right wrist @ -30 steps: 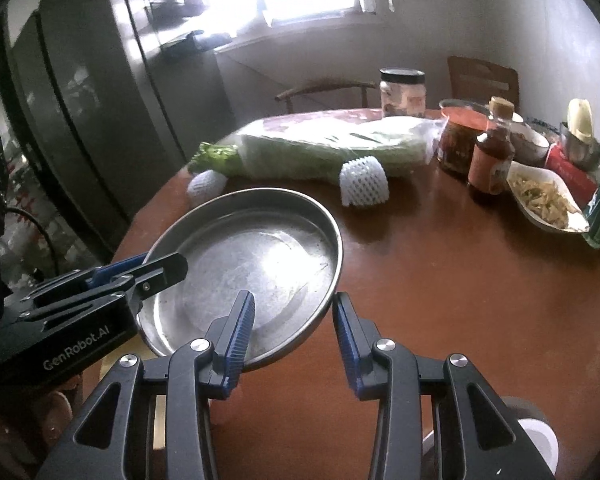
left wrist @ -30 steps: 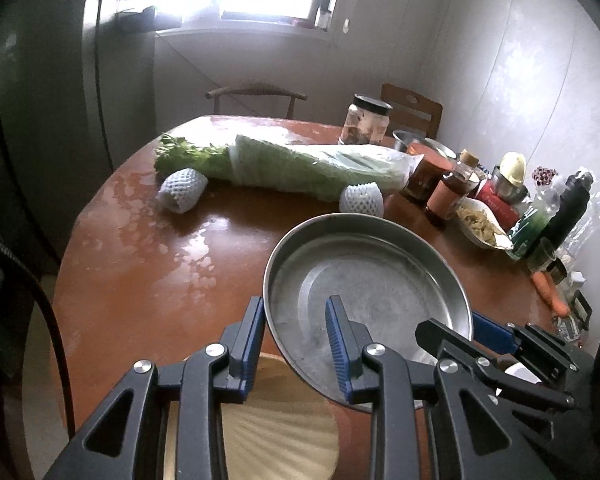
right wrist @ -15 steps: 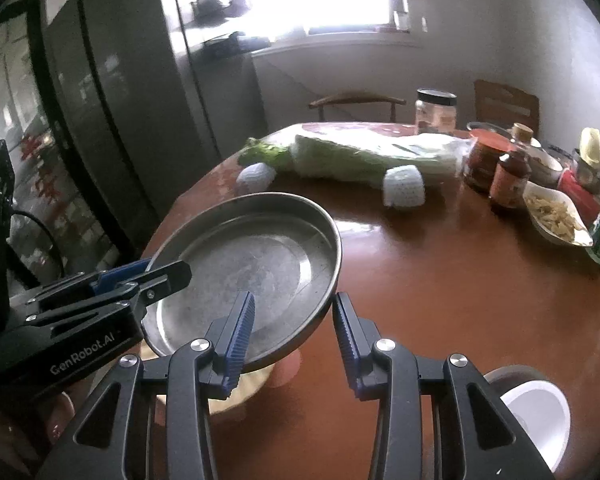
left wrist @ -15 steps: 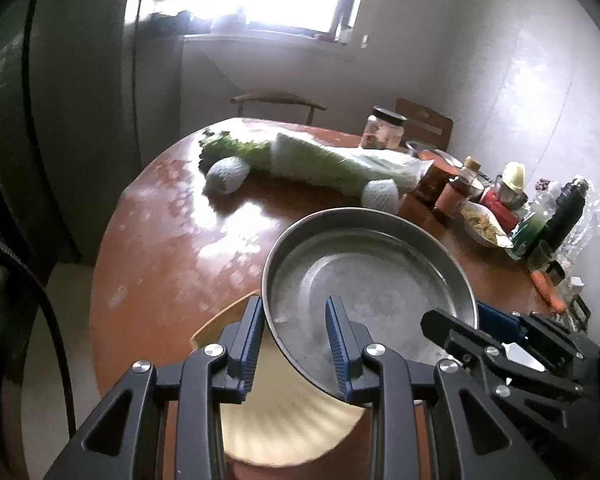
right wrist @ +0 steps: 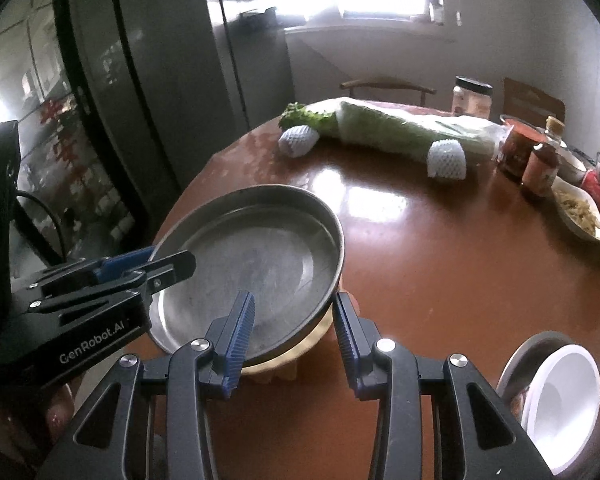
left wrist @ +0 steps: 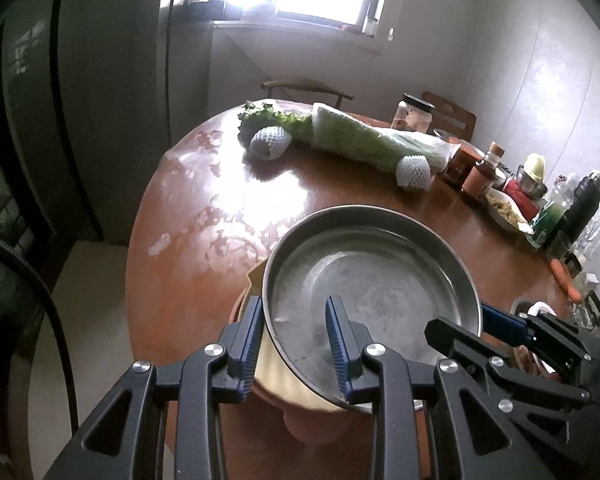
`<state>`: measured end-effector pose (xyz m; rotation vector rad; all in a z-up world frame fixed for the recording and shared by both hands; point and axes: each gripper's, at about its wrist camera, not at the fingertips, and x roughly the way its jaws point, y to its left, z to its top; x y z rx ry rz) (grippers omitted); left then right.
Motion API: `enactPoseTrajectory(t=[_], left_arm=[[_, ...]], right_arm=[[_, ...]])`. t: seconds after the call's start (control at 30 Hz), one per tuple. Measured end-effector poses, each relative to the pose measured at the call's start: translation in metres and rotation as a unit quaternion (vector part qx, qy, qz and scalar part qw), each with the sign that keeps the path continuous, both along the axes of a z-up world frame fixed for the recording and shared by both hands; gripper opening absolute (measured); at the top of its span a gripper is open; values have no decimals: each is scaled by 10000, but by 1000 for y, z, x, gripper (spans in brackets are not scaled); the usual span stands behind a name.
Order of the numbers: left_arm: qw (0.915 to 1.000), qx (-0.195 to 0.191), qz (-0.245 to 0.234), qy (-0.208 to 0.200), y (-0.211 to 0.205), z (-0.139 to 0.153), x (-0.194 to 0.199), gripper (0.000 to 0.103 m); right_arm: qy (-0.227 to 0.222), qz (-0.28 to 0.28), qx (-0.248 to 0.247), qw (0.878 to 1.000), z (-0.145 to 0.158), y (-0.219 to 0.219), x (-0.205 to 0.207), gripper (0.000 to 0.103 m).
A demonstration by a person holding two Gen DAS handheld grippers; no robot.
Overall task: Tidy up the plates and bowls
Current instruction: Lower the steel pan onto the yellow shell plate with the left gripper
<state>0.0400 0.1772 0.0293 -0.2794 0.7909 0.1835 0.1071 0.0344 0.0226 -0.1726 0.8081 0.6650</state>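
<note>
A round metal plate (left wrist: 376,280) is held in the air above the brown table (left wrist: 220,216), with both grippers on its rim. My left gripper (left wrist: 296,340) straddles its near left rim. My right gripper (right wrist: 290,320) straddles its right rim; the plate also shows in the right wrist view (right wrist: 252,264). Both pairs of fingers stand apart around the rim, so I cannot tell how firmly they grip. A cream-yellow plate (left wrist: 276,376) lies on the table under the metal one. A white bowl (right wrist: 560,400) sits in a metal dish at the lower right.
A long bagged cabbage (left wrist: 364,140) and two foam-netted fruits (left wrist: 268,142) lie across the far side. Jars, bottles and a dish of food (left wrist: 504,208) crowd the right edge. A dark fridge (right wrist: 140,80) stands left of the table.
Both grippers have risen with the metal plate; it has lifted off the table, and the cream-yellow plate beneath it has come into view.
</note>
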Motion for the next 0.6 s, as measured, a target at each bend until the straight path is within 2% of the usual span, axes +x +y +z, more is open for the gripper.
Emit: enactPoseTrajectory(t=[0.6], left_arm=[[9995, 66, -65, 307, -11, -29, 1, 31]], right_arm=[[140, 131, -219, 9996, -22, -6, -2, 42]])
